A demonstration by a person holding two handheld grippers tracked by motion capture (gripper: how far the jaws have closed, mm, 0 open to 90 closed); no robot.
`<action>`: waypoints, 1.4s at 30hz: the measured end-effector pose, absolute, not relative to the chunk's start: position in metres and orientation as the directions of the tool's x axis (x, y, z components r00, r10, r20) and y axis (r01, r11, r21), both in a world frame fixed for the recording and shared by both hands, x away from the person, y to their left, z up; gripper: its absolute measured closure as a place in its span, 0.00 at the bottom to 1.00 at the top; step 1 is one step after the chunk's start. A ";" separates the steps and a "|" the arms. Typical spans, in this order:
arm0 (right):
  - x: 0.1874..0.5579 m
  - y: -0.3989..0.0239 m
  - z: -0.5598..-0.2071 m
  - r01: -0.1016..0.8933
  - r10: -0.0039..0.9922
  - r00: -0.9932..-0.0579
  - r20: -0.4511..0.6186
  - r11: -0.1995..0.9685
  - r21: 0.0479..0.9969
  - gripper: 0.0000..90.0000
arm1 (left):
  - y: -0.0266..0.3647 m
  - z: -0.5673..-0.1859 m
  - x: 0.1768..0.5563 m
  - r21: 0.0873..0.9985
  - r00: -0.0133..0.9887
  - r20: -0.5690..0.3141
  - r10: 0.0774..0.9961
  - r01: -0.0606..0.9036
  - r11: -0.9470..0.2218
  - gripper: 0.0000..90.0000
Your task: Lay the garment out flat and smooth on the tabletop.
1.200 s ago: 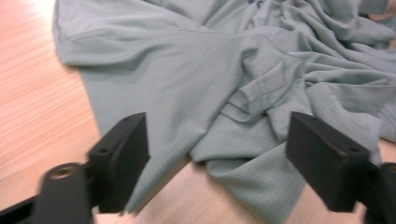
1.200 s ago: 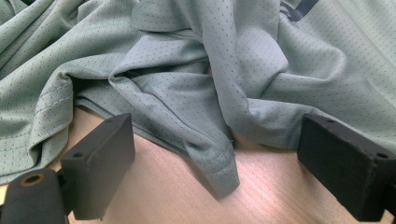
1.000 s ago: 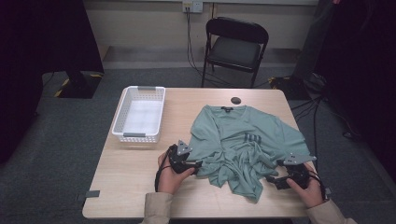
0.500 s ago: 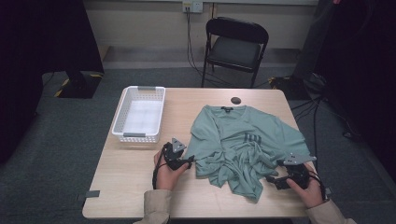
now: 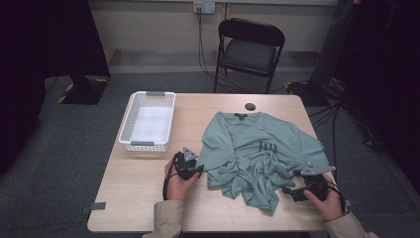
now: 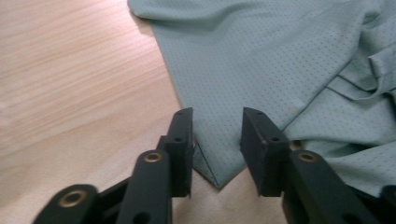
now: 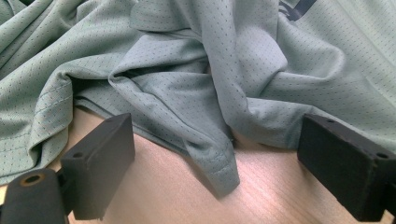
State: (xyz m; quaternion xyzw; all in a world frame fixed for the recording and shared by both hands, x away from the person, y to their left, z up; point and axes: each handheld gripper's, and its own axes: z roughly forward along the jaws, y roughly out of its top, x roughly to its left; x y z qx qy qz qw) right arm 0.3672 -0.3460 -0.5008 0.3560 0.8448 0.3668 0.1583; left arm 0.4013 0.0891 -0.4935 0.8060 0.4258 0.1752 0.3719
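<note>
A teal T-shirt (image 5: 257,144) lies crumpled on the right half of the wooden table (image 5: 138,193), collar toward the far edge. My left gripper (image 5: 198,168) sits at the shirt's near left edge. In the left gripper view it (image 6: 217,135) is open, its jaws straddling a pointed corner of the shirt (image 6: 280,56) without pinching it. My right gripper (image 5: 291,191) rests at the near right of the shirt. In the right gripper view it (image 7: 219,158) stands wide open, and a folded hem of the shirt (image 7: 187,70) pokes between its jaws.
A white plastic basket (image 5: 145,144) stands at the table's left side. A small black round object (image 5: 250,106) lies near the far edge, beyond the collar. A black folding chair (image 5: 250,49) stands behind the table. Bare wood lies at the near left.
My left gripper has shifted slightly left along the shirt's near left edge. The right gripper has stayed where it was.
</note>
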 end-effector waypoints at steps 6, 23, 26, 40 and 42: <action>0.367 -0.346 -0.501 0.485 0.718 -0.696 -0.006 0.477 0.733 0.11 | 0.082 -0.491 0.401 0.736 0.613 -0.037 0.789 0.551 -0.393 0.93; 0.367 -0.346 -0.501 0.486 0.718 -0.696 -0.006 0.477 0.733 0.11 | 0.024 -0.442 0.411 0.790 0.710 -0.017 0.704 0.441 -0.426 0.95; 0.367 -0.346 -0.501 0.486 0.718 -0.696 -0.006 0.477 0.732 0.11 | 0.007 -0.435 0.412 0.789 0.735 -0.020 0.678 0.428 -0.441 0.95; 0.367 -0.346 -0.501 0.485 0.718 -0.696 -0.006 0.477 0.733 0.11 | -0.012 -0.441 0.415 0.800 0.768 -0.046 0.639 0.412 -0.437 0.74; 0.367 -0.346 -0.501 0.485 0.718 -0.696 -0.006 0.477 0.732 0.11 | -0.008 -0.441 0.414 0.799 0.771 -0.053 0.634 0.414 -0.436 0.75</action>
